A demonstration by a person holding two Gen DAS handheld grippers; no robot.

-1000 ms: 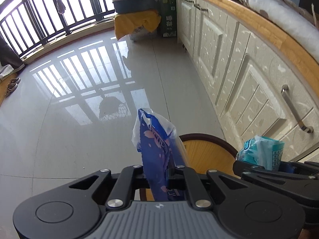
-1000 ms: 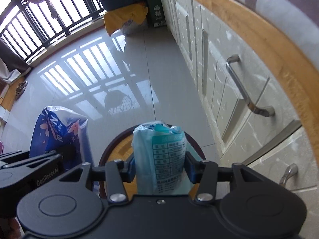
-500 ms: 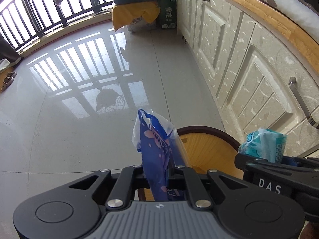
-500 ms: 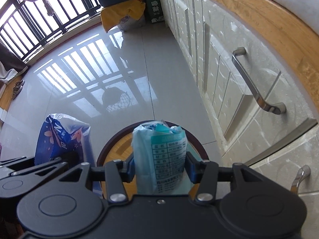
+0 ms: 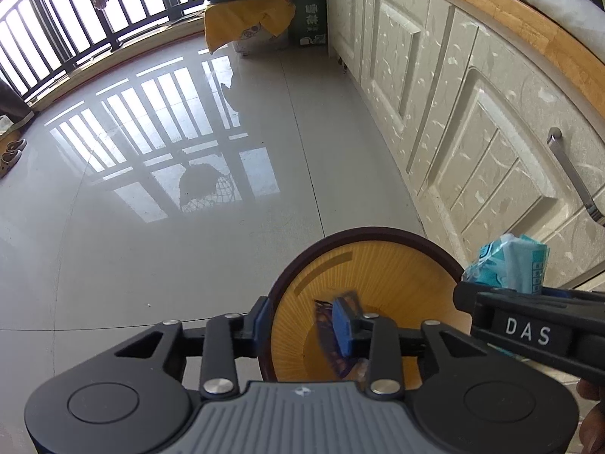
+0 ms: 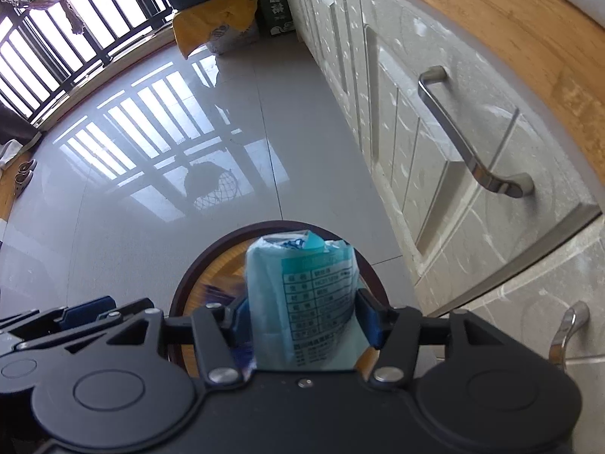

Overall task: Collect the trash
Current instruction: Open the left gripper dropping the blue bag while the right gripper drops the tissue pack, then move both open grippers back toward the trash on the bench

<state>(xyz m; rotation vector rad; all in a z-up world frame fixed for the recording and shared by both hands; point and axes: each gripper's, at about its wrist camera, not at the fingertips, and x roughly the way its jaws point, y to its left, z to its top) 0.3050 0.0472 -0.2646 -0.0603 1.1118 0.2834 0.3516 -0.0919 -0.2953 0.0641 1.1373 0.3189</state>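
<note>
A round bin (image 5: pixel 378 272) with a dark rim and a yellow wooden inside stands on the floor below both grippers; it also shows in the right wrist view (image 6: pixel 211 265). My left gripper (image 5: pixel 302 325) is open over the bin. The blue flowered wrapper (image 5: pixel 332 336) is blurred, falling inside the bin beside the right finger. My right gripper (image 6: pixel 302 302) is shut on a teal tissue packet (image 6: pixel 302 295), held over the bin; the packet also shows in the left wrist view (image 5: pixel 510 265).
White cabinet doors (image 5: pixel 453 113) with metal handles (image 6: pixel 465 143) run along the right, close to the bin. Glossy tiled floor (image 5: pixel 151 227) spreads to the left. A yellow-covered pile (image 5: pixel 245 19) and a green box (image 5: pixel 310 0) stand far back by the balcony railing.
My left gripper has opened and let go of the blue wrapper, which drops into the bin. Both grippers have moved further over the bin. The right still holds the teal packet.
</note>
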